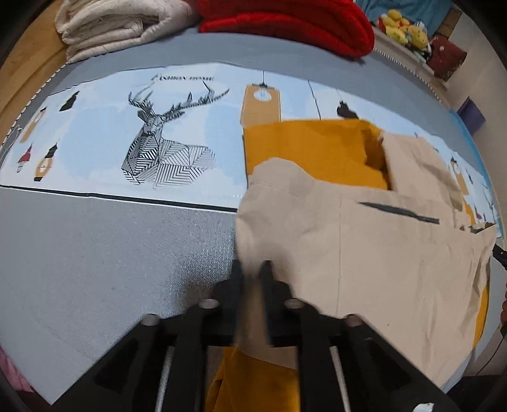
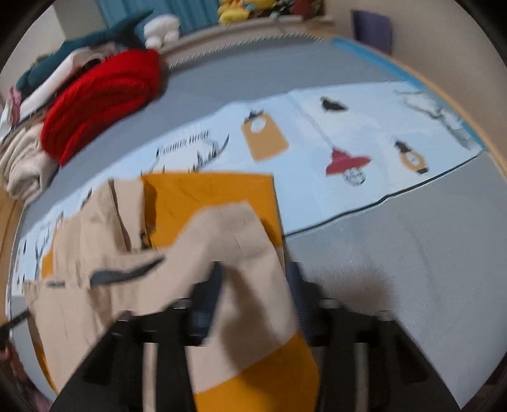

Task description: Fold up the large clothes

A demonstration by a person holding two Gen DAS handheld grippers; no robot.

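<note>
A large garment, beige [image 1: 380, 247] outside with a mustard-yellow lining [image 1: 304, 145], lies partly folded on the bed. My left gripper [image 1: 252, 269] is shut on the garment's near left edge, with beige cloth running between the fingers. In the right wrist view the garment [image 2: 104, 228] fills the lower left, its yellow side [image 2: 215, 202] showing behind. My right gripper [image 2: 253, 275] holds cloth draped over and between its fingers; the frame is blurred, and the jaws stand fairly wide.
The bed has a grey cover [image 1: 95, 253] and a light-blue printed sheet with a deer [image 1: 164, 139]. A folded red blanket [image 1: 285, 22] and cream blanket [image 1: 111, 25] lie at the far side. Plush toys [image 1: 405, 25] sit on a shelf beyond.
</note>
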